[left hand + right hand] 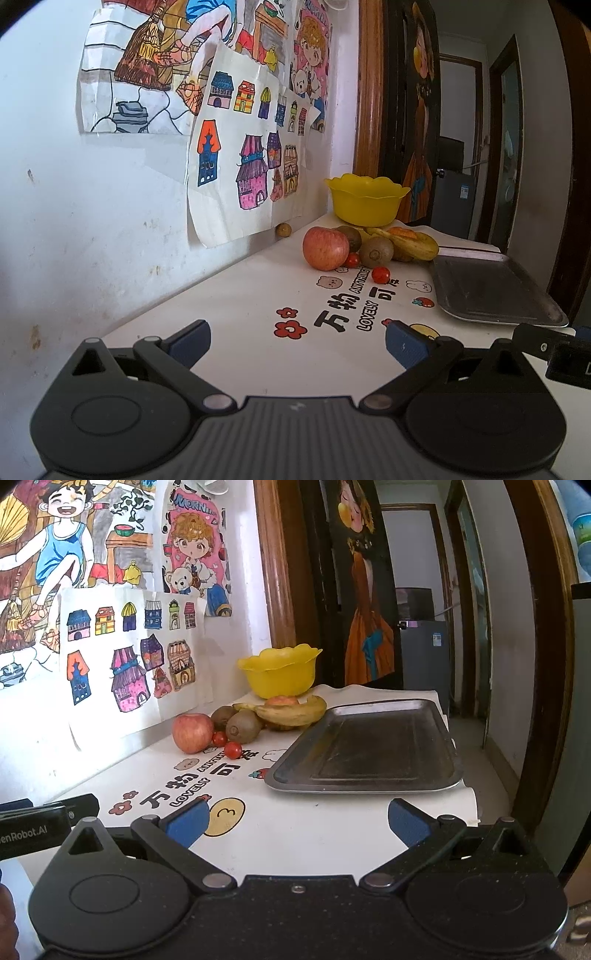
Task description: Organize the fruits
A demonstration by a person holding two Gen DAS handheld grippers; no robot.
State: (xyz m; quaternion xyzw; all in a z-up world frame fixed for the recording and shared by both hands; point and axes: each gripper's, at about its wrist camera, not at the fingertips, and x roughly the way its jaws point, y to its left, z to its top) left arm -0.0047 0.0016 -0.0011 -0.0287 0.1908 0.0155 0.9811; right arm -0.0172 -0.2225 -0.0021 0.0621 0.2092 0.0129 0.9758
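Your left gripper (297, 341) hangs over the near part of the table (258, 354), its blue-padded fingers (190, 341) spread wide with nothing between them. Your right gripper (297, 821) is the same: fingers (188, 821) wide apart and holding nothing, low over the table's near end.

Take the metal tray (369, 746) as your landmark. It lies flat along the table's right edge, its right rim almost at the drop-off. The fruit is bunched just beyond the tray's far-left corner: a red apple (192, 733) farthest left, two cherry tomatoes (232, 749) just in front of it, two kiwis (242, 728) touching each other, and a banana (295, 710) that nearly meets the tray's far rim. Behind the fruit, farther from the tray, a yellow scalloped bowl (279, 674) stands upright near the wall (92, 221). A small brown round fruit (283, 230) sits apart, right against the wall under a drawing of houses (243, 158).

Between your grippers and the tray's near rim the table is open, printed surface. The wall closes the left side; a wooden door frame (273, 565) rises behind the bowl.
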